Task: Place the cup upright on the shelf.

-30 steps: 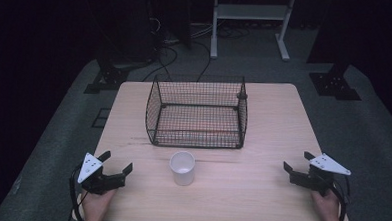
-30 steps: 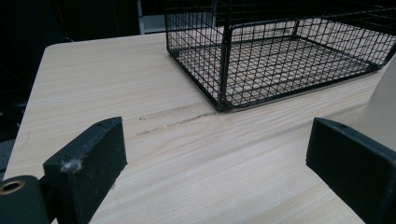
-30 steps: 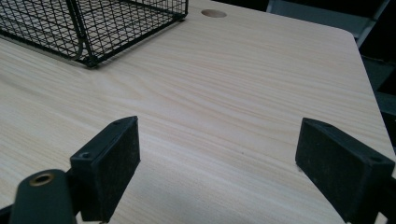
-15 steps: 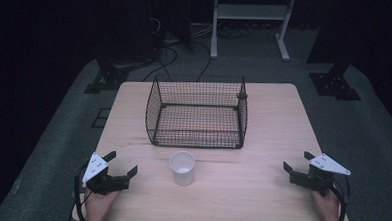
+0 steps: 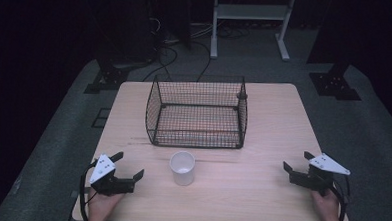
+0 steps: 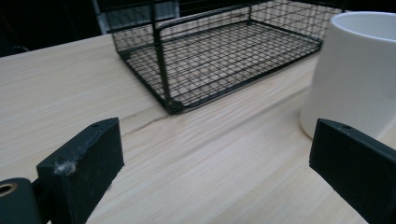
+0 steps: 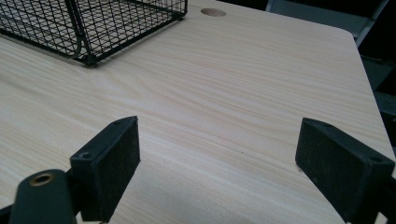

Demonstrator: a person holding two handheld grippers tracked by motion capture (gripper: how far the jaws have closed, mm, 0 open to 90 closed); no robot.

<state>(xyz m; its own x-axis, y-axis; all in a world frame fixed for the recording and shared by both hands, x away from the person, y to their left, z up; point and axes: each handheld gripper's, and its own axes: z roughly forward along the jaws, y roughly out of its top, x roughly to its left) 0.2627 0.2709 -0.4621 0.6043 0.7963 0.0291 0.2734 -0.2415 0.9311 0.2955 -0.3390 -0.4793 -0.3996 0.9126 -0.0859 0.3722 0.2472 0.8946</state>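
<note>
Approach stage, likely: left claw point(image 5: 124, 168) wide, empty, near white cup point(image 5: 182, 167); right claw point(image 5: 299, 166) wide, idle. Next: straddle cup, close. Wire basket point(image 5: 197, 111) empty.

A light wooden table point(image 5: 278, 119) with rounded corners is set on a grey carpeted floor point(image 5: 57, 149). A round hole point(image 7: 213, 12) is seen near the table's far edge. Beyond the far edge, a white metal frame stand point(image 5: 250, 15) is placed, and black cables point(image 5: 186, 52) are strewn on the floor. Black stand bases point(image 5: 334, 85) are seen off the far corners. The surroundings are left dark.
</note>
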